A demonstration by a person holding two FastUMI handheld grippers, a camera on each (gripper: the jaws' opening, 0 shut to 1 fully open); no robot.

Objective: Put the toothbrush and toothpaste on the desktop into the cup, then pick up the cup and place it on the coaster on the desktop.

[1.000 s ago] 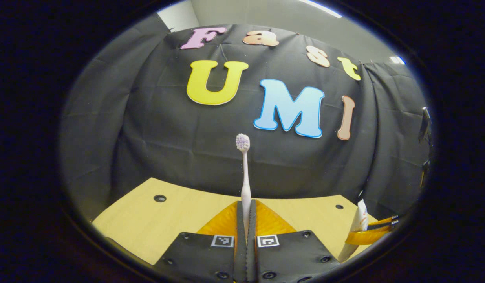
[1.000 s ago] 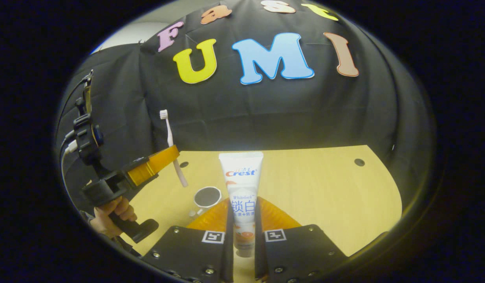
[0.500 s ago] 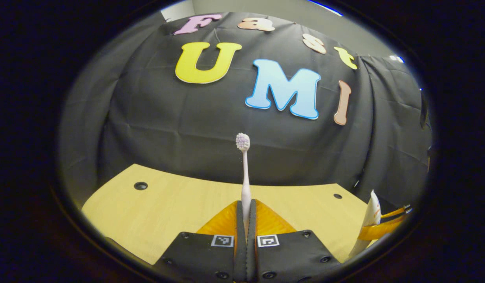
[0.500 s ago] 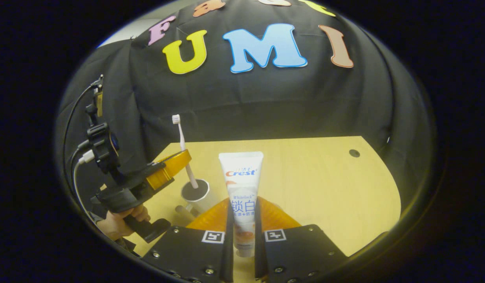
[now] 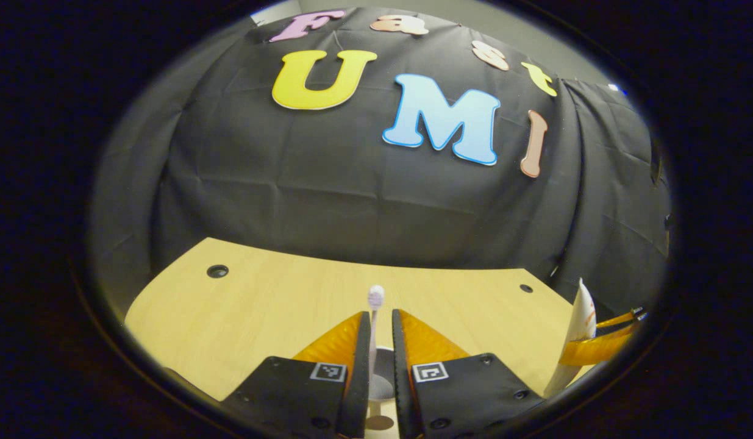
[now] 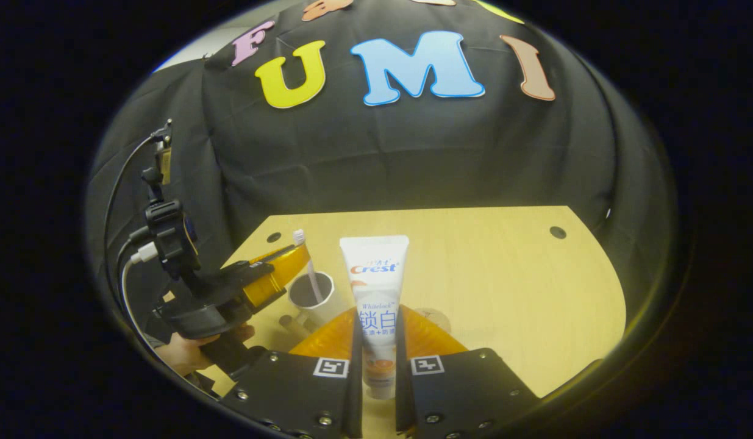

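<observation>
On the desktop [image 6: 504,268], toothbrush [image 6: 312,274] in cup [image 6: 311,297] between parted left gripper [image 5: 381,341].

Toothbrush [image 5: 374,317]: lower handle hidden inside the cup [image 5: 382,381]. Cup: largely screened by the left hand-held gripper [image 5: 382,341] fingers. Coaster [image 6: 436,318]: mostly hidden behind the right hand-held gripper [image 6: 376,341]. Toothpaste [image 6: 376,305]: sides covered by the fingers. Hand [image 6: 187,356]: partly hidden by the left hand-held gripper's body.
</observation>
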